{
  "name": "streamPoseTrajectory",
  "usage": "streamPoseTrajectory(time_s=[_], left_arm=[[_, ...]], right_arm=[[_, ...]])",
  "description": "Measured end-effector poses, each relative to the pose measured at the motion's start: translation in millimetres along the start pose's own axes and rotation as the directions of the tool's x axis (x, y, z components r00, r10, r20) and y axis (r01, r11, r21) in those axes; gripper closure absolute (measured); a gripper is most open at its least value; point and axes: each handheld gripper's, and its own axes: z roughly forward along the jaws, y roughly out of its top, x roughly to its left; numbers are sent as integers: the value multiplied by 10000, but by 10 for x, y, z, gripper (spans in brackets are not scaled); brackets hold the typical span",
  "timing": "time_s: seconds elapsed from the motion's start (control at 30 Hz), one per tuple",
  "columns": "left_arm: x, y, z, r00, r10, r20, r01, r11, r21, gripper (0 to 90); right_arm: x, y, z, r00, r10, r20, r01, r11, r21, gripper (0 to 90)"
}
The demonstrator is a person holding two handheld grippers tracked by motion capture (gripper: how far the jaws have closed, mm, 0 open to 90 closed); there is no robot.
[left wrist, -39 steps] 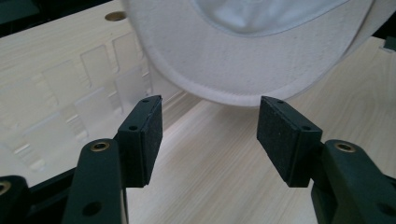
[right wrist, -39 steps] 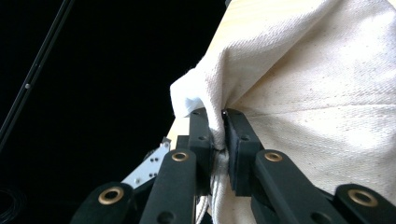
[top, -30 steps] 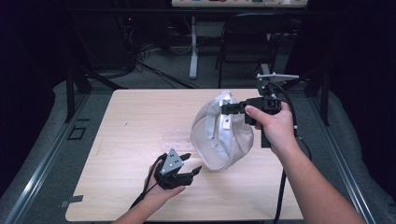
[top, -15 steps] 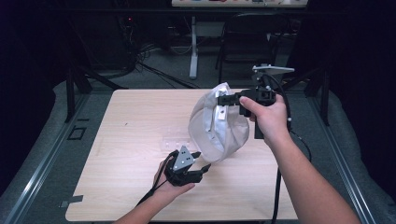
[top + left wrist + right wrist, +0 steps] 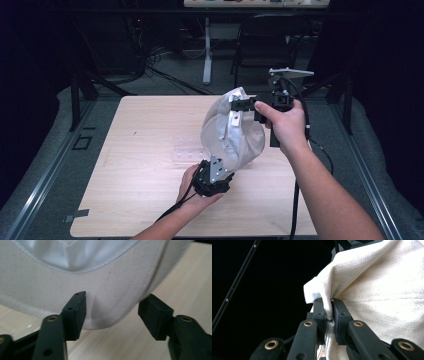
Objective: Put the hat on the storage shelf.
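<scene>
With the right gripper (image 5: 328,312) clamped on the cloth bag's (image 5: 232,135) top edge, the open left gripper (image 5: 112,315) should probably close squarely on its bottom hem above the bench (image 5: 140,150).

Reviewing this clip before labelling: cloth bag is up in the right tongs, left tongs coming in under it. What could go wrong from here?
1. The right tongs pinch only a thin fold at the cloth bag's top edge; the hanging weight could pull it free.
2. The left tongs stand open around the bag's bottom curve; closing there may catch only bulging fabric and slide off.
3. The bag hangs low over the table and could drag.
</scene>
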Motion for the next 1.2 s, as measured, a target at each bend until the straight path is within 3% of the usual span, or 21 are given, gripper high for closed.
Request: streamPoseTrajectory(time_s=[0.1, 0.43, 0.53, 0.7, 0.93, 1.2], left_arm=[[23, -10, -12, 10000, 47, -24, -47, 10000, 27, 553], [226, -23, -141, 9993, -89, -373, 78, 9996, -279, 716], [332, -28, -180, 9988, -364, -334, 348, 9982, -484, 766], [489, -49, -199, 9960, -882, -146, 870, 9937, -708, 810], [501, -58, -180, 9946, -1022, -204, 999, 9907, -922, 839], [529, -145, -88, 9874, -1572, -168, 1547, 9826, -1027, 848]], right_arm=[[4, -10, -9, 10000, 24, -37, -23, 10000, 31, 822], [47, -14, 0, 9998, -12, -207, 12, 10000, -5, 822], [69, -13, 27, 9998, -65, -179, 66, 10000, 40, 822], [52, -32, 110, 9999, -90, -101, 91, 9998, 174, 822], [15, -57, 213, 9997, -226, 122, 221, 9992, 347, 822], [-91, -115, 324, 9987, -318, 406, 294, 9980, 565, 822]])
